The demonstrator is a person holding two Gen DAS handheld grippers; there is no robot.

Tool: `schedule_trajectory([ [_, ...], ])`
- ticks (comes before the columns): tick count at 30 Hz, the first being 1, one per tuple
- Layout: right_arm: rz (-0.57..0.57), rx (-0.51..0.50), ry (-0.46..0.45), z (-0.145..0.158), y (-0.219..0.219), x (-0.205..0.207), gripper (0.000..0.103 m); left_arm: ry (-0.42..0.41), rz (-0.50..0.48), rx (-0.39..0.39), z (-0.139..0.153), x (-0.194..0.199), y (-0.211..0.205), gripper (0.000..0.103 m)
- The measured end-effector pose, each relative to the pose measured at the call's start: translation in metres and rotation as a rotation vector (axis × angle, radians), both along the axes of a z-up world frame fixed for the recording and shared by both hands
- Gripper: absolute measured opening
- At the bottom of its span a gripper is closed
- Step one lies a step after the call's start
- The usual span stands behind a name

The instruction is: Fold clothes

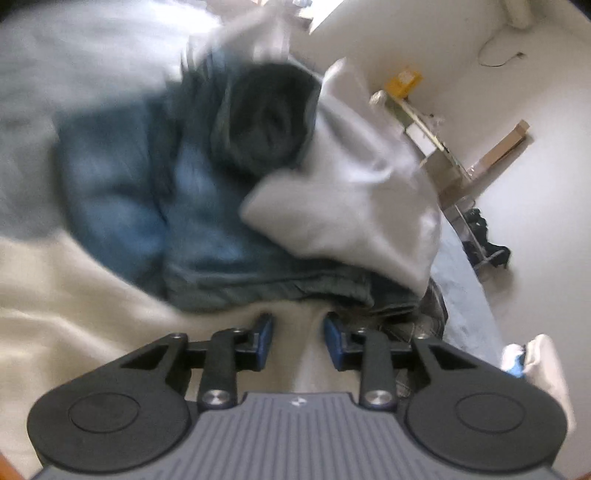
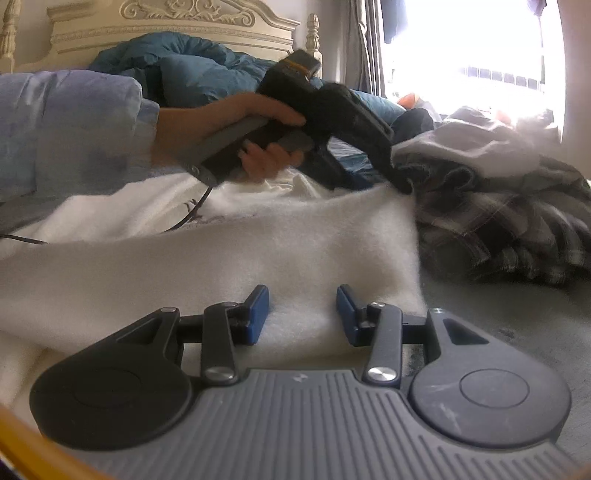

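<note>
White fluffy cloth covers most of the bed. It is a big soft piece of clothing, spread out flat, and its right edge ends beside a grey bare patch of the bed.

Next in size is the pile of clothes at its far right corner. Blue jeans lie there, a bit blurry. A dark cloth is bunched on top of the jeans, and a pale grey top lies over their right side. A checked shirt sits low in the same pile.

At the head of the bed, a blue puffy blanket is heaped up in front of the carved cream headboard.

A hand in a light blue sleeve holds the left claw. From the right camera its tip is down at the far corner of the white cloth, right beside the pile. In its own camera its blue pads stand apart. The white cloth is under them and nothing is pinched between them.

The right claw sits low over the near edge of the white cloth. Its jaws are apart too, with the cloth in the gap, but they are not squeezing it.
</note>
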State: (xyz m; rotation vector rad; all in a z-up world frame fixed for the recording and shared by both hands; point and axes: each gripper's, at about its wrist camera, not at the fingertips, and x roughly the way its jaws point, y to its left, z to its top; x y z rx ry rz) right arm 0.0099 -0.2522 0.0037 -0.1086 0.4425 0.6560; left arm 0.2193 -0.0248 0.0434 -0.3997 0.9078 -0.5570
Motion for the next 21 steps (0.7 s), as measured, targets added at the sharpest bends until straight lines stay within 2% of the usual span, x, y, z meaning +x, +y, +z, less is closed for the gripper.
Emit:
schedule_trajectory([
  [3, 0.000, 0.001, 0.001, 0.000, 0.000, -0.001, 0.041, -0.014, 0.104, 0.069, 0.049, -0.029, 0.047, 0.033],
  [5, 0.001, 0.008, 0.006, 0.000, -0.001, 0.000, 0.041, -0.003, 0.154, 0.130, 0.072, -0.064, 0.076, 0.035],
  [7, 0.002, 0.016, 0.012, 0.001, -0.002, 0.001, 0.041, -0.015, 0.169, 0.209, 0.085, -0.103, 0.093, 0.045],
  [9, 0.006, 0.034, 0.025, 0.001, -0.005, 0.002, 0.041, -0.005, 0.146, 0.268, 0.087, -0.157, 0.108, 0.052],
  [12, 0.011, 0.058, 0.037, 0.002, -0.008, 0.005, 0.043, 0.066, 0.105, 0.225, 0.069, -0.226, 0.124, 0.054],
  [15, 0.007, 0.056, 0.031, 0.002, -0.007, 0.003, 0.043, 0.148, 0.086, 0.136, 0.042, -0.268, 0.135, 0.055],
  [17, -0.001, 0.057, 0.021, 0.004, -0.007, 0.001, 0.045, 0.167, 0.053, 0.114, 0.024, -0.281, 0.136, 0.055],
  [20, -0.037, 0.071, 0.009, 0.007, -0.012, -0.001, 0.046, 0.165, 0.020, 0.113, 0.013, -0.291, 0.136, 0.047],
  [21, -0.052, 0.083, 0.008, 0.010, -0.015, -0.004, 0.046, 0.158, 0.012, 0.114, 0.013, -0.293, 0.137, 0.021],
])
